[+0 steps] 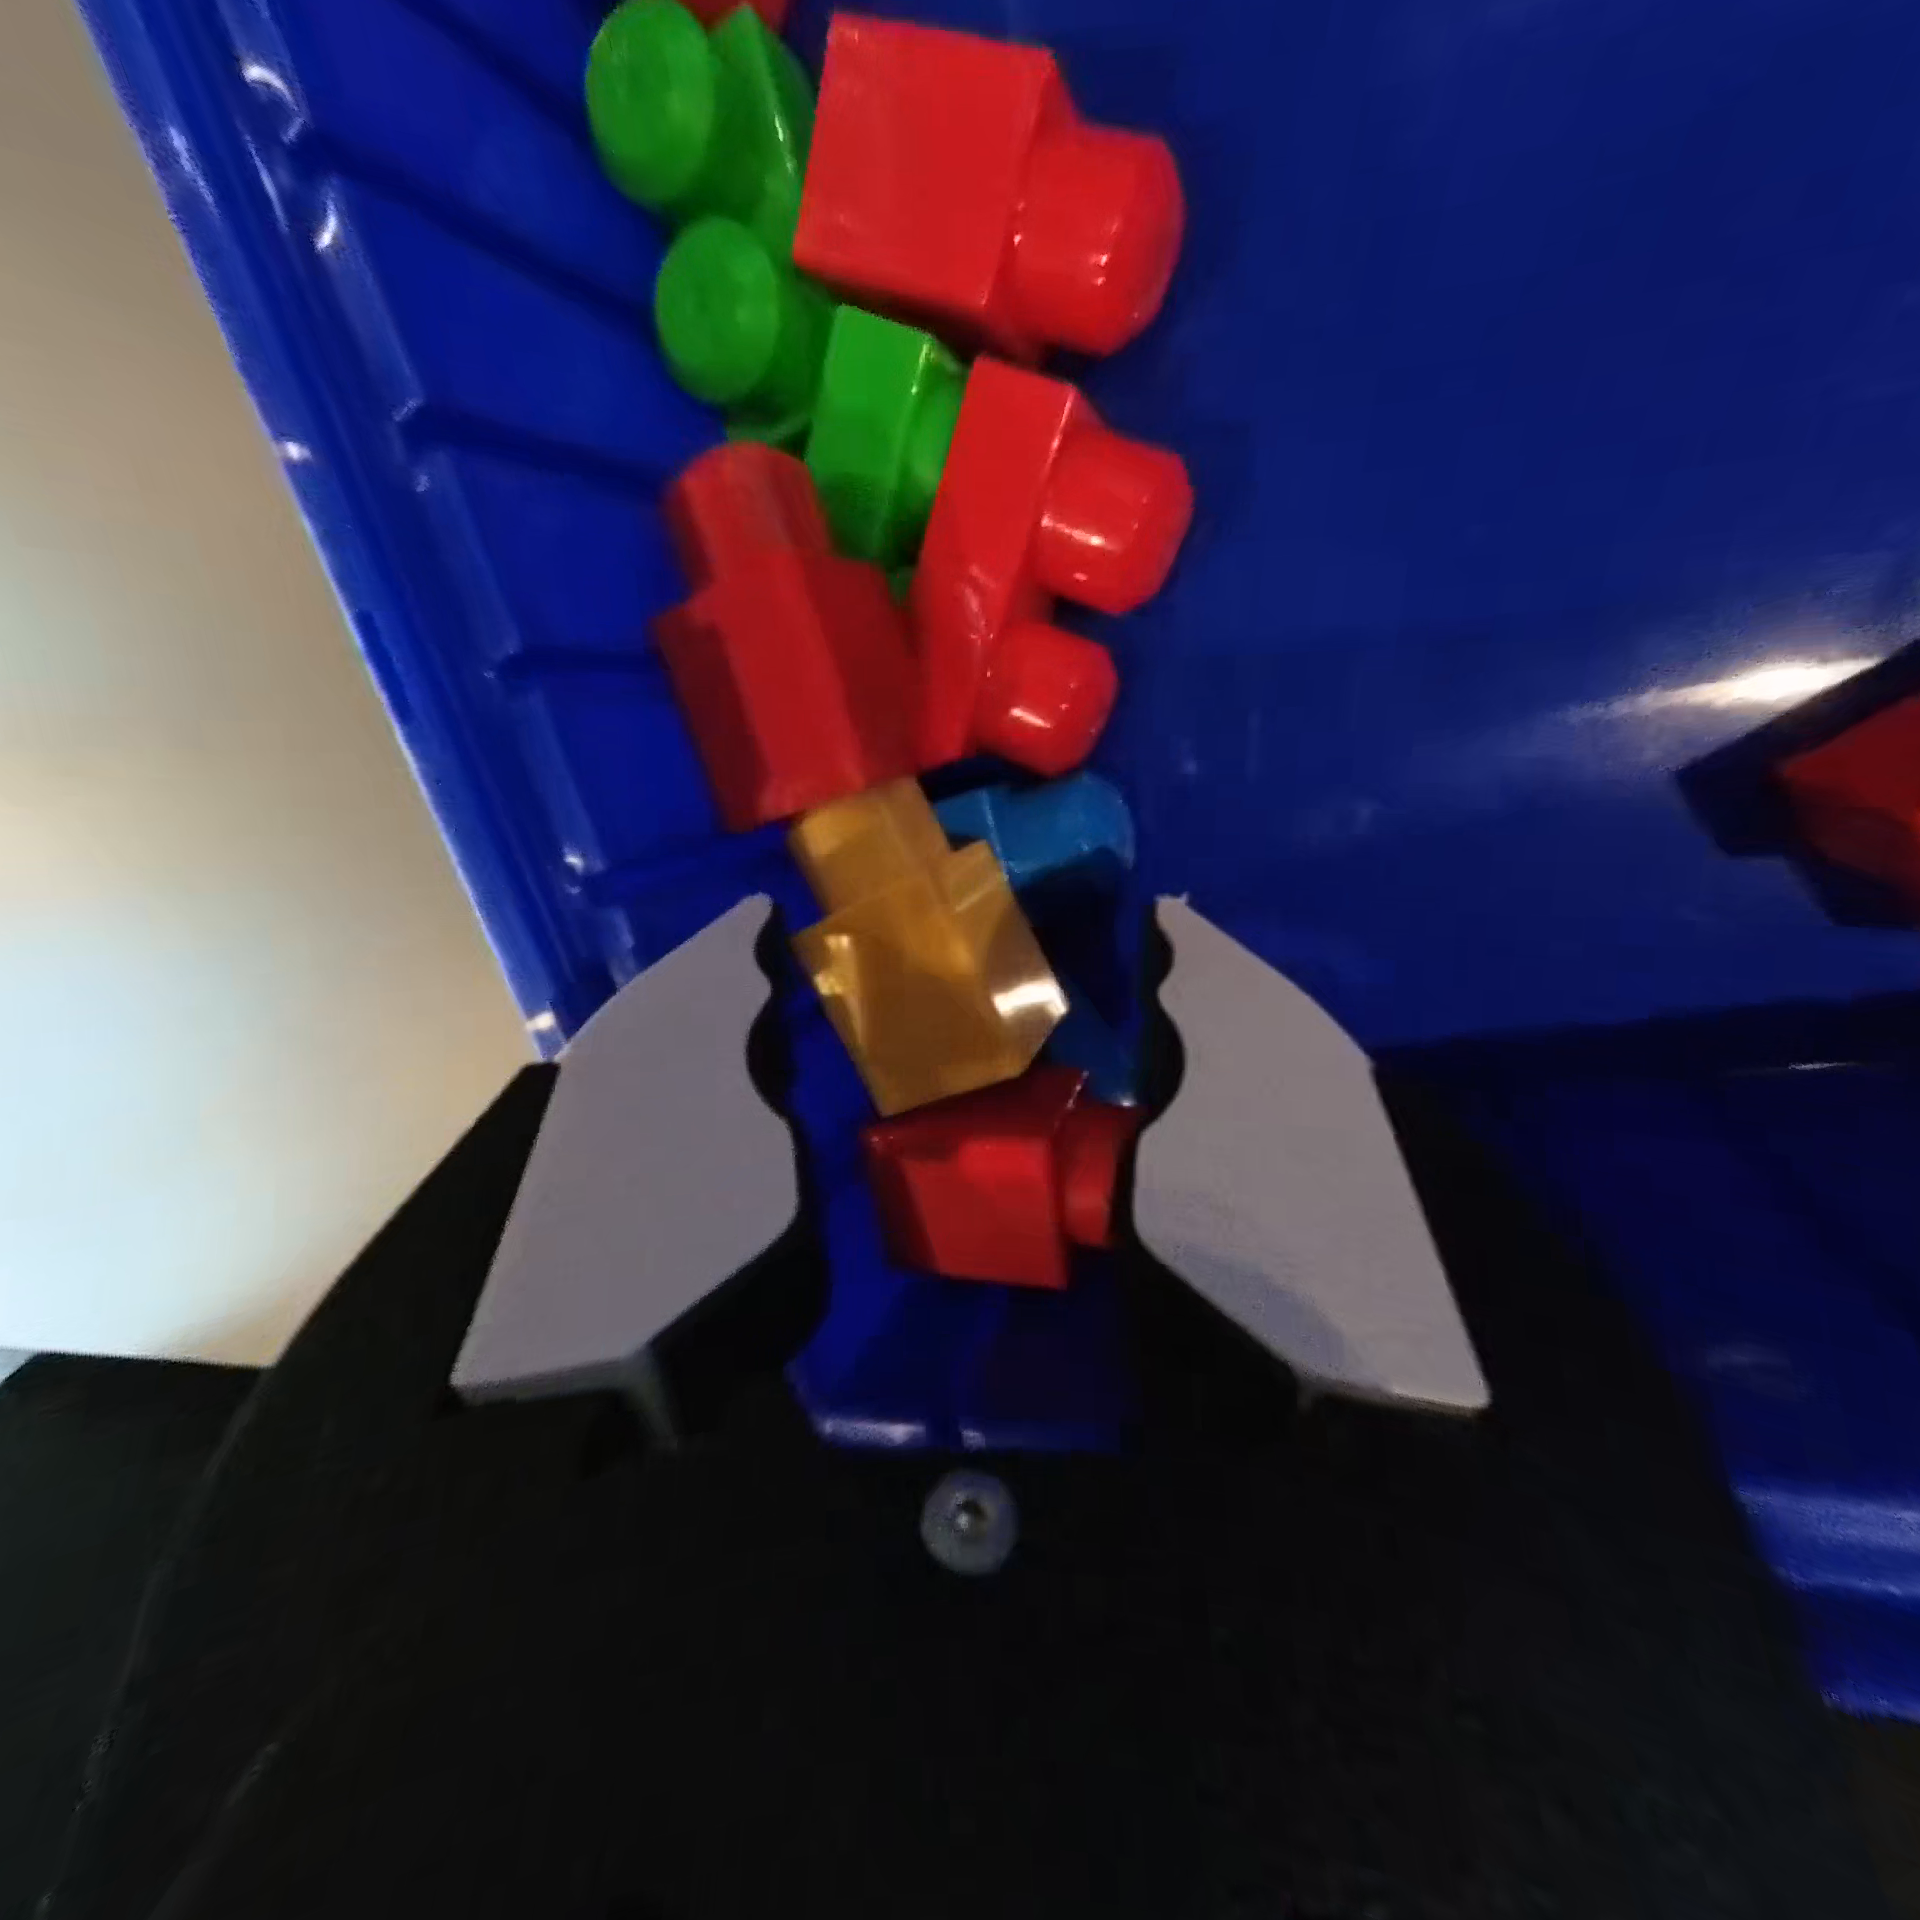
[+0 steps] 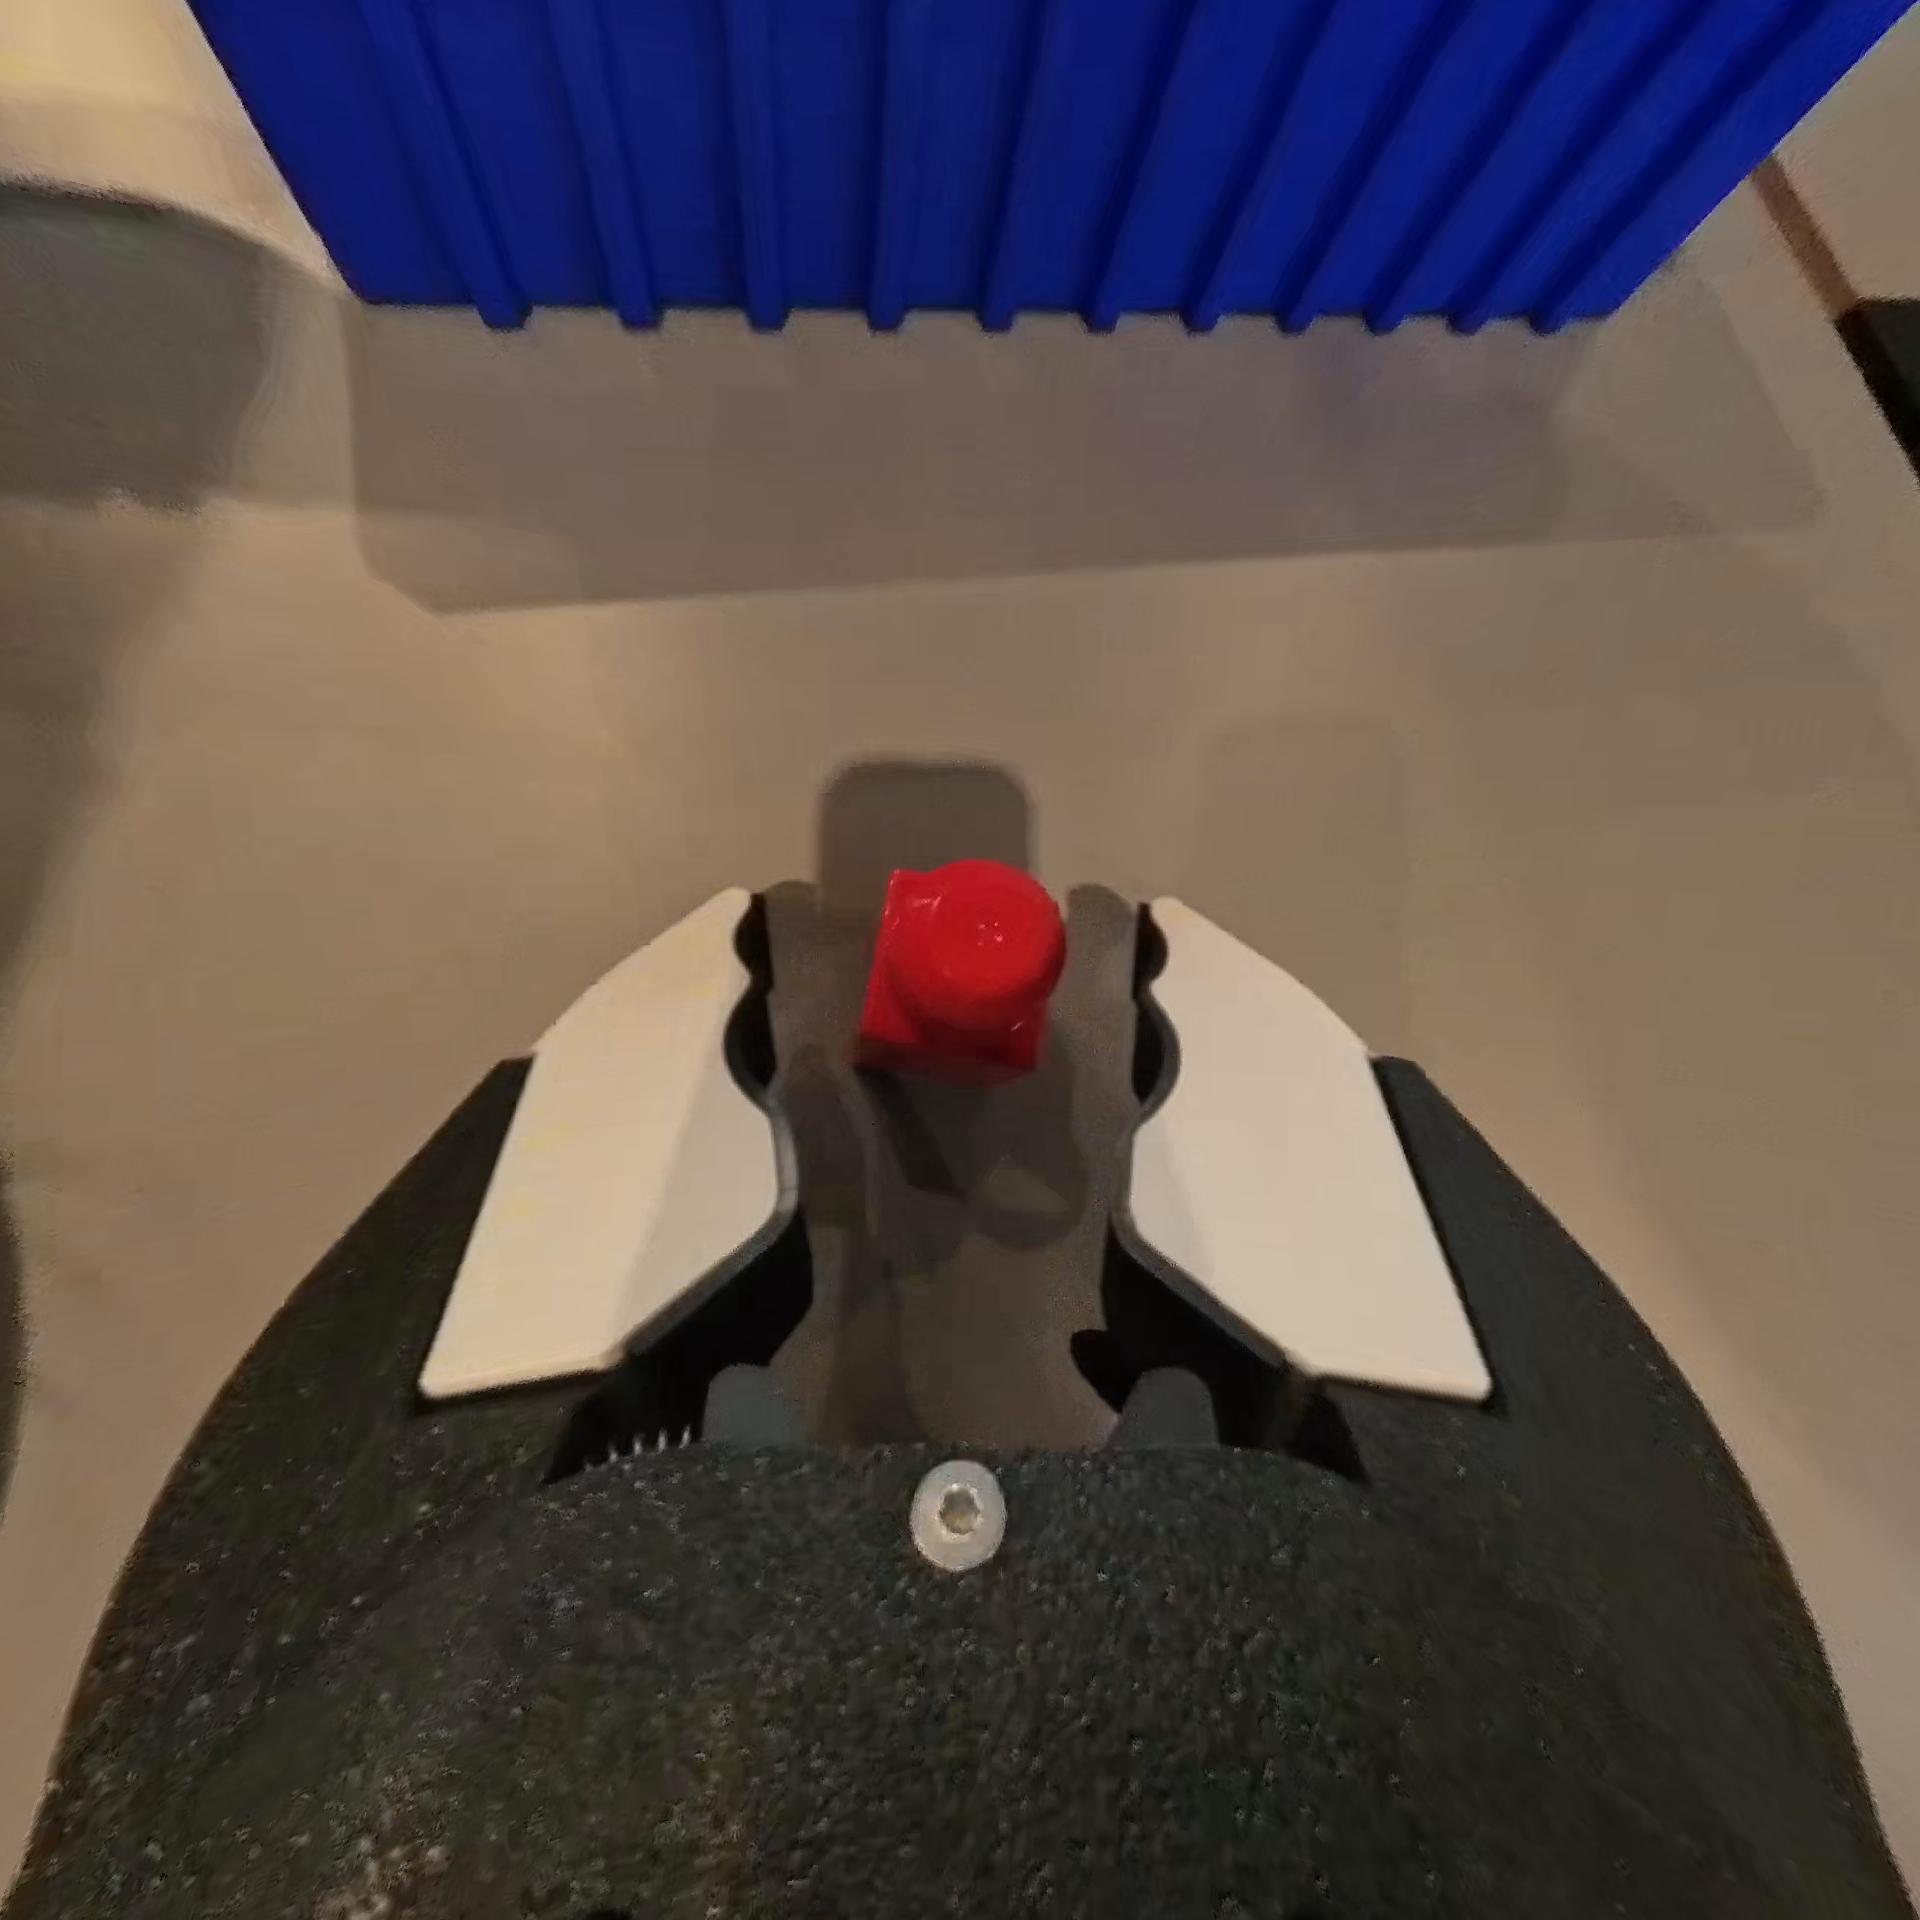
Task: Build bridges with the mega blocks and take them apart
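In the left wrist view my left gripper (image 1: pixel 961 920) is closed on the rim of a blue plastic bin (image 1: pixel 1455 520); the blue rim fills the gap between the jaws. Inside the bin, red blocks (image 1: pixel 977 187), green blocks (image 1: pixel 717 301), a translucent yellow block (image 1: pixel 914 987), a blue block (image 1: pixel 1049 842) and a small red block (image 1: pixel 977 1184) lie in a row along one inner wall. In the right wrist view my right gripper (image 2: pixel 951 914) is open over the table. A single red one-stud block (image 2: pixel 961 977) stands between its fingers, touching neither.
The bin's ribbed blue outer wall (image 2: pixel 935 156) fills the top of the right wrist view, casting a wide shadow on the beige table (image 2: pixel 1455 727). Another red block (image 1: pixel 1860 800) shows at the bin's right edge. A pale blurred object (image 2: pixel 125 312) stands at the far left. My right fingertips sit around 40 cm from my left ones.
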### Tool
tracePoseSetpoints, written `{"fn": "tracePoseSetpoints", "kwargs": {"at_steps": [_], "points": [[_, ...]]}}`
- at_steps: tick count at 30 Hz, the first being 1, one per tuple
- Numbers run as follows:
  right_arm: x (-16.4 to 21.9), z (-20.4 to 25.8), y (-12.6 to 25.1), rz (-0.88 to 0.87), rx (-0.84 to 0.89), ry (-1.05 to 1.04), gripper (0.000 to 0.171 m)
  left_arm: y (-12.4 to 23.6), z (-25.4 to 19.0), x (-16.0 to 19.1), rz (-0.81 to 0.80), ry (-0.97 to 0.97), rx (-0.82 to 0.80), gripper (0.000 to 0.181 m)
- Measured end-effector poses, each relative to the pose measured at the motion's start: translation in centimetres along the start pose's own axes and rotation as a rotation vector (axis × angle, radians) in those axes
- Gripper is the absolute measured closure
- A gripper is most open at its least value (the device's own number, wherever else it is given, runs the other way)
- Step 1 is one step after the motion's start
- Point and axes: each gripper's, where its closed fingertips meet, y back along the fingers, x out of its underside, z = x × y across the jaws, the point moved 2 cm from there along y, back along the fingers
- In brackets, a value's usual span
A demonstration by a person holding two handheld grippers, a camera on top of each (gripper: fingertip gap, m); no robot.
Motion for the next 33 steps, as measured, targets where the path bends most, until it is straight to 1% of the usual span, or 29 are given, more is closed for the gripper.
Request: {"fn": "tracePoseSetpoints", "kwargs": {"at_steps": [1,3,6,8,9,12,15,17,18,19,21,22,23,25,28,29,33], "points": [[-0.3,-0.2,0.3,-0.027,0.008,-0.010,0.100,-0.1,0.1,0.0,0.016,-0.011,-0.016,0.121],[-0.8,-0.7,1.0,-0.087,0.026,-0.030,0.100,-0.3,0.4,0.0,0.045,-0.028,-0.045,0.127],[-1.4,-1.2,2.1,-0.179,0.028,-0.078,0.104,-0.4,0.6,0.1,0.094,-0.049,-0.058,0.136],[-1.8,-1.5,2.8,-0.240,0.021,-0.118,0.105,-0.6,0.4,-0.3,0.102,-0.059,-0.035,0.132],[-2.1,-1.7,3.1,-0.271,0.021,-0.132,0.106,-0.6,0.2,-0.8,0.080,-0.067,-0.022,0.124],[-2.5,-2.2,3.9,-0.333,0.025,-0.167,0.110,0.2,-0.7,-3.6,-0.075,-0.123,0.015,0.125],[-2.6,-2.6,4.3,-0.368,0.043,-0.181,0.111,2.0,-1.0,-8.3,-0.279,-0.177,0.034,0.128],[-2.5,-2.9,4.3,-0.382,0.063,-0.181,0.111,2.3,-0.6,-11.7,-0.366,-0.178,0.060,0.130],[-2.5,-3.0,4.3,-0.388,0.070,-0.179,0.112,2.0,-0.5,-13.3,-0.384,-0.170,0.097,0.128],[-2.5,-3.1,4.3,-0.391,0.075,-0.179,0.112,1.3,-0.5,-14.6,-0.377,-0.157,0.148,0.121],[-2.4,-3.2,4.3,-0.396,0.086,-0.180,0.114,-1.0,-0.1,-16.7,-0.316,-0.125,0.225,0.090],[-2.3,-3.3,4.3,-0.395,0.088,-0.183,0.114,-2.4,0.4,-17.5,-0.282,-0.120,0.221,0.080],[-2.2,-3.4,4.3,-0.393,0.088,-0.187,0.114,-3.8,1.1,-18.2,-0.262,-0.126,0.191,0.076],[-2.0,-3.5,4.3,-0.394,0.085,-0.196,0.114,-5.8,2.0,-19.4,-0.250,-0.142,0.143,0.081],[-1.9,-3.8,4.4,-0.400,0.100,-0.196,0.114,-7.4,1.7,-20.3,-0.225,-0.138,0.175,0.090],[-1.9,-3.9,4.5,-0.403,0.104,-0.197,0.115,-7.8,1.8,-20.5,-0.212,-0.148,0.161,0.094],[-2.0,-4.1,4.8,-0.438,0.096,-0.225,0.115,-9.6,2.6,-20.7,-0.142,-0.237,0.040,0.111]]}}
